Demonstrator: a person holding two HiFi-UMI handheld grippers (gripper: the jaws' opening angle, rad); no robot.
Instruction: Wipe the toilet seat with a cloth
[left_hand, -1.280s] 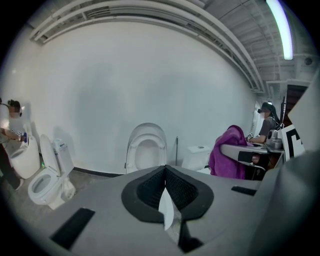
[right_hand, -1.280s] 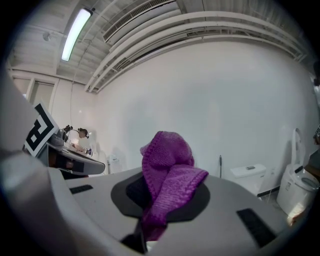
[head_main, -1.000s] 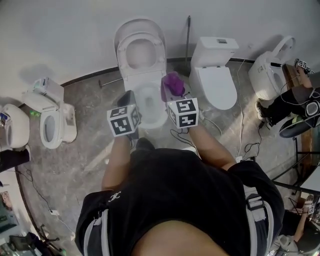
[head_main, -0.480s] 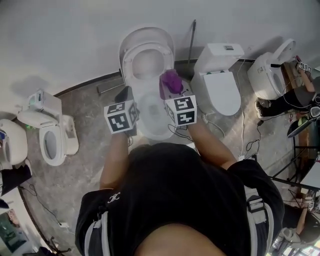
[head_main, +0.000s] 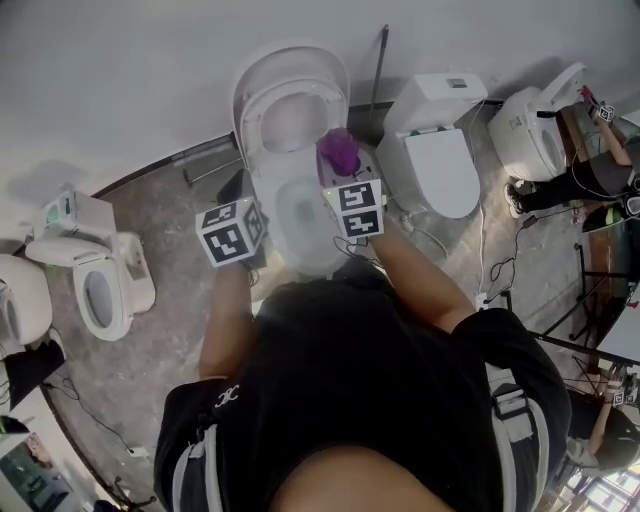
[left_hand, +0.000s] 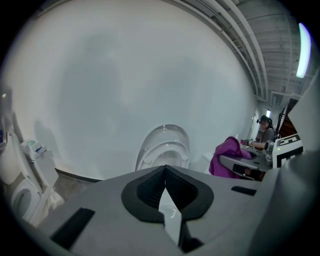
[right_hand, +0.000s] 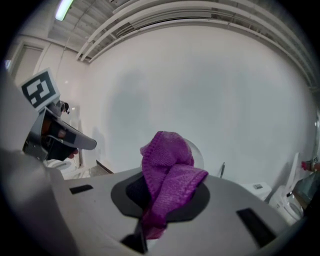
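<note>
- Standing over the middle toilet (head_main: 300, 225) of a row of several, with lid and toilet seat (head_main: 258, 130) both raised against the wall and the bowl open below.
- Seeing no contact between cloth and seat in any view. Judging the wiping proper as not begun, only the approach under way.
- Holding the right gripper (head_main: 338, 170) above the far right part of the bowl rim, near the seat hinge, with jaws clenched on the purple cloth (head_main: 338, 150). Gripping it mid-fold, with a bunch standing above the pads and a short tail hanging below in the right gripper view.
- Keeping the cloth in the air, just in front of the raised seat ring and apart from it.
- Holding the left gripper (head_main: 243, 190) over the left side of the bowl with jaws pressed together on nothing, pointing toward the upright seat and lid.
- Remaining, by judgement: laying the cloth on the seat ring and working round the full loop — possibly lowering the seat first. Not able to tell which face is meant to be wiped.
</note>
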